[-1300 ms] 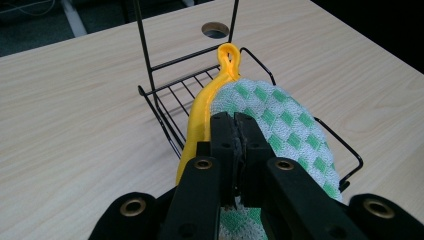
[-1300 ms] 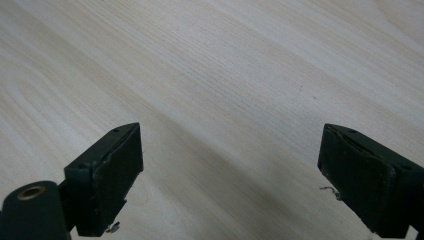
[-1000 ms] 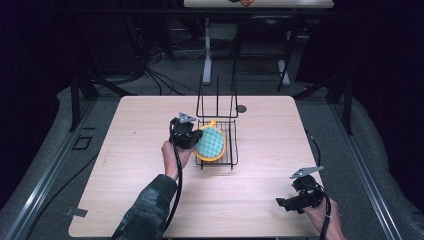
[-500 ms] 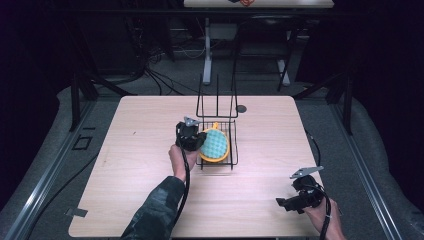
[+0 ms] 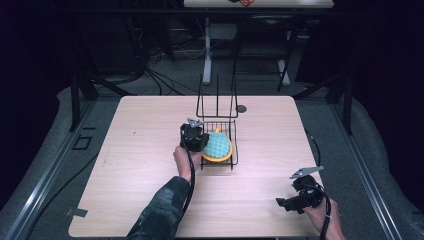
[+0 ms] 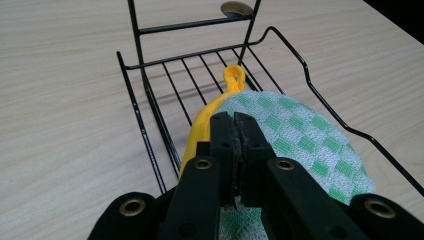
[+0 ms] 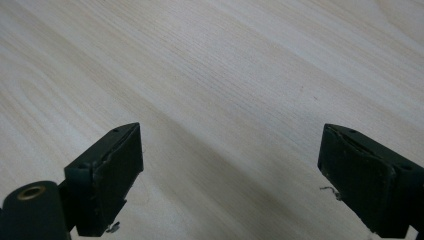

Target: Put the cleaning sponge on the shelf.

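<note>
Cloth pad [image 6: 300, 135], green-checked with yellow edge, lies in the wire rack [image 6: 150, 107], pinched by the left gripper [image 6: 234, 125]. Better to release only when it lies flat. Right gripper [image 5: 300, 200] waits with jaws apart, well away from the rack.

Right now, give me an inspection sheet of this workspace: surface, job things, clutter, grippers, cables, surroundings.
Surface: light wood table, flat.
Job's things: black wire rack mid-table; green checked pot holder with yellow edging lying in its tray.
Clutter: small round disc behind the rack.
Grippers: left gripper shut on the pot holder's edge; right gripper open over bare wood at the near right.
Cables: one trails from each gripper; more on the floor beyond.
Surroundings: dark room, metal stands, another table behind.
</note>
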